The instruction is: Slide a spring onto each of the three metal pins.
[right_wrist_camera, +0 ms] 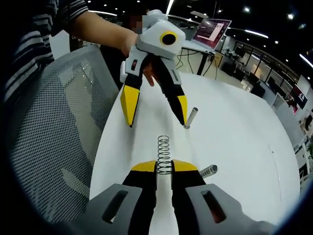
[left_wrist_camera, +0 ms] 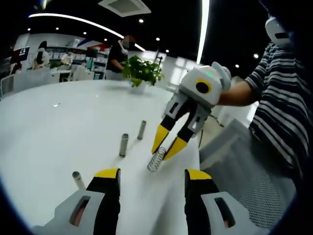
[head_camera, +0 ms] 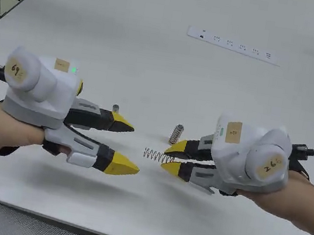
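My right gripper (head_camera: 167,157) is shut on one end of a thin wire spring (head_camera: 153,155), which sticks out level just above the white table (head_camera: 156,46). In the right gripper view the spring (right_wrist_camera: 164,154) rises from between the closed yellow tips. The left gripper (head_camera: 124,145) stands open a short way to the spring's left, with nothing between its jaws. A bare metal pin (head_camera: 116,108) stands behind its far jaw. Another pin with a spring on it (head_camera: 176,134) stands just beyond my right gripper. The left gripper view shows two upright pins (left_wrist_camera: 123,145) (left_wrist_camera: 142,129) and a bare pin (left_wrist_camera: 78,179).
A white power strip (head_camera: 233,45) lies at the far side of the table. The table's near edge runs just below both grippers. A mesh chair (right_wrist_camera: 49,122) stands beside the table. A potted plant (left_wrist_camera: 142,73) sits at the far end.
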Motion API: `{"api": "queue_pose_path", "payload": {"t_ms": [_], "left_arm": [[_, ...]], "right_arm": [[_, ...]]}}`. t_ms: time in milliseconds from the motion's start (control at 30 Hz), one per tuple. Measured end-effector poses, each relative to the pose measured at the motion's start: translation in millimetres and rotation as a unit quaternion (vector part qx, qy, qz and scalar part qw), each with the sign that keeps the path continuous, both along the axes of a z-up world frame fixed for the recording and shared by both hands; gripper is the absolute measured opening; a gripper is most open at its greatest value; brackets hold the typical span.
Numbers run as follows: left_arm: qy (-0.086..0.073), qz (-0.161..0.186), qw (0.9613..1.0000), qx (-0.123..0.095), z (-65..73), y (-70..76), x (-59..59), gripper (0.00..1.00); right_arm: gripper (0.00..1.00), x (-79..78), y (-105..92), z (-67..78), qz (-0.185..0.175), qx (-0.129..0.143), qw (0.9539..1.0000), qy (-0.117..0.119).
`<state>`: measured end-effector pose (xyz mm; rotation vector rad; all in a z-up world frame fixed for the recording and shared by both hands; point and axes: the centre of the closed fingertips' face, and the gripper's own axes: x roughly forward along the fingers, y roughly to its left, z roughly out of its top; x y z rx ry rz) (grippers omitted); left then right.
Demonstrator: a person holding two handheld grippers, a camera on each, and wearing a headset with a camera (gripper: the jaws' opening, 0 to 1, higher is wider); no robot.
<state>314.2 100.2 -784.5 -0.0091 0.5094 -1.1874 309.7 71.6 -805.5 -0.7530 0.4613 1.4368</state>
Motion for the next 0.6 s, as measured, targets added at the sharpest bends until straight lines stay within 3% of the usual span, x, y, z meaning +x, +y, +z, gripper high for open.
{"api": "queue_pose_path", "payload": {"t_ms": [300,600], "left_arm": [[-0.013,-0.021,0.9997,-0.002,4.1,-13.8,0.6,0.36],[-0.030,-0.049,0.9983,0.011,5.3,-18.2,1.6,0.23]], "right_arm": [[0.07,-2.8,4.0,7.3,0.003,0.013,0.9999,0.003],[0.07,-0.4,3.6,13.3,0.002,0.022,0.9998,0.002]]}}
